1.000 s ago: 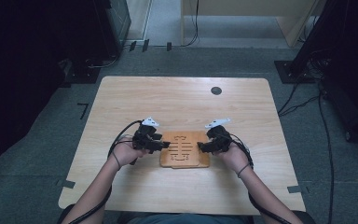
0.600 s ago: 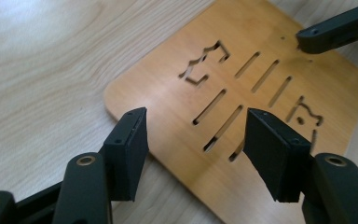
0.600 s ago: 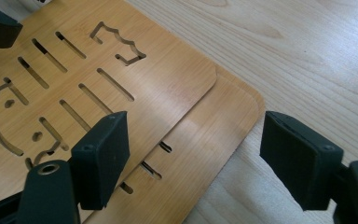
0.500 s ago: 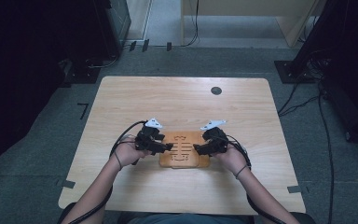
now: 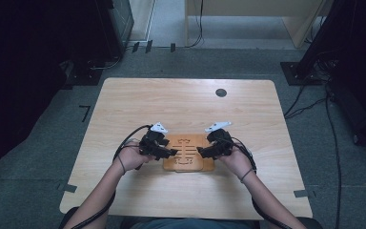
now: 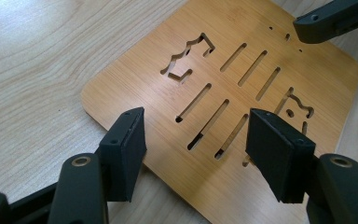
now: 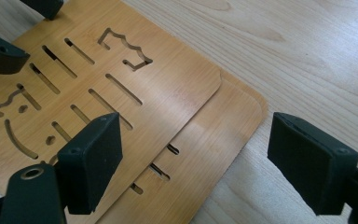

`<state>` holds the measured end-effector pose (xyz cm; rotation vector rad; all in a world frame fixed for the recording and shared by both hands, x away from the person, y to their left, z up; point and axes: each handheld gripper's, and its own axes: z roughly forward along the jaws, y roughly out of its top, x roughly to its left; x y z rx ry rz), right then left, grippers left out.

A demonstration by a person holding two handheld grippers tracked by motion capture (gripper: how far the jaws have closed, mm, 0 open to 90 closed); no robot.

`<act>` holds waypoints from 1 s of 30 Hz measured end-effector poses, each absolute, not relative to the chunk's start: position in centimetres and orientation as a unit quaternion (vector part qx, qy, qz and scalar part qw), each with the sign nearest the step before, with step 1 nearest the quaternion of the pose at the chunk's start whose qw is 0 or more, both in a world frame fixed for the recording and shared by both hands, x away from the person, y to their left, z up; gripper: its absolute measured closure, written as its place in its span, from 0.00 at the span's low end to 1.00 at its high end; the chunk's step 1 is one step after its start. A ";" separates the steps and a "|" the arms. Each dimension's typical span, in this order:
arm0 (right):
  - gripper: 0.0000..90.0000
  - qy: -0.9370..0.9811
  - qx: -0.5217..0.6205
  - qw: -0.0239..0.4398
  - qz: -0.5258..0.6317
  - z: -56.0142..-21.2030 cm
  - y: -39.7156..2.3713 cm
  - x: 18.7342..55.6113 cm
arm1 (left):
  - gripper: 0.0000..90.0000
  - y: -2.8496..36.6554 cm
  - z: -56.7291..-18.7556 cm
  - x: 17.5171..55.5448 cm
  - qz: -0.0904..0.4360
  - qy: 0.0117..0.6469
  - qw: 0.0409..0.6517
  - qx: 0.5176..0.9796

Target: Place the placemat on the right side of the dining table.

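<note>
I have two thin bamboo boards (image 5: 188, 152) stacked flat near the near edge of the wooden table (image 5: 186, 102), roughly midway between left and right. They look light, stiff and smooth, so I judge they would slide on each other and on the tabletop. Lying flat, they offer only their thin edges; I would take a corner or edge where the upper board (image 7: 168, 88) is offset from the lower board (image 7: 223, 126), or pinch through a slot.

Both are honey-coloured with rounded corners, parallel slots and curly cut-outs, the upper one shifted so the lower one's edge shows.

My left gripper (image 6: 193, 149) hovers over the stack's left edge, its jaws having just been opening, apart with nothing clamped. My right gripper (image 7: 193, 158) sits at the right edge, jaws also just widening, spread across the offset corner, pads pressing nothing.
</note>
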<state>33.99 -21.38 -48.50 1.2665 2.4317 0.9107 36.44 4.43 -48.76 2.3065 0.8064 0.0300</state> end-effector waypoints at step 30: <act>0.16 0.828 0.476 0.058 0.293 -47.9 -19.9 34.3 | 0.37 4.4 -49.4 36.3 0.011 0.302 0.341 0.890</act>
